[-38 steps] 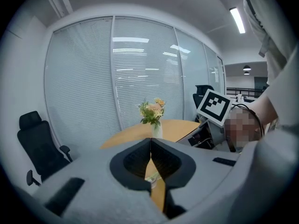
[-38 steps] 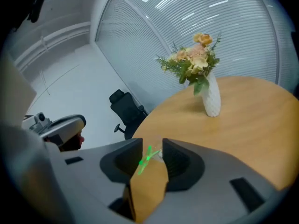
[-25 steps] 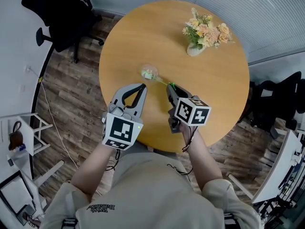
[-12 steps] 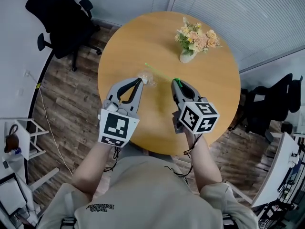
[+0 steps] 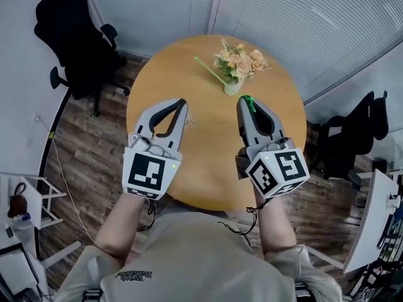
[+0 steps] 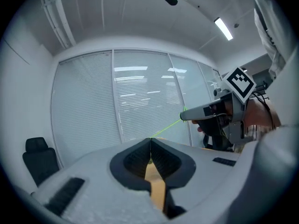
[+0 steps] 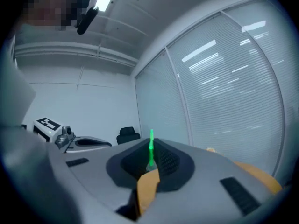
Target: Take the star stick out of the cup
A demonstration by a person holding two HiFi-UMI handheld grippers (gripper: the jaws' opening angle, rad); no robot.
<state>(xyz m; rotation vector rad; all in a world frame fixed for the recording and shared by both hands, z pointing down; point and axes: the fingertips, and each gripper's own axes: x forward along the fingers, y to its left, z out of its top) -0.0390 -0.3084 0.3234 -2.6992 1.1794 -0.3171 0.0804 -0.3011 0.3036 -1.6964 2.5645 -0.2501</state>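
The thin green star stick juts up and to the left from my right gripper, which is shut on its lower end. Its far end hangs in the air near the flowers. In the right gripper view the stick rises from between the closed pads. My left gripper is shut, raised over the round wooden table, with nothing seen between its jaws. From the left gripper view the stick shows as a green line running to the right gripper. A pale sliver beside the left gripper may be the cup, mostly hidden.
A vase of peach flowers stands at the table's far side. A black office chair is at the far left, another chair at the right, and a white shelf on the floor to the left.
The right gripper has lifted the stick up and away from the cup on the table. Both grippers have risen toward the camera, and the cup has slipped behind the left gripper.
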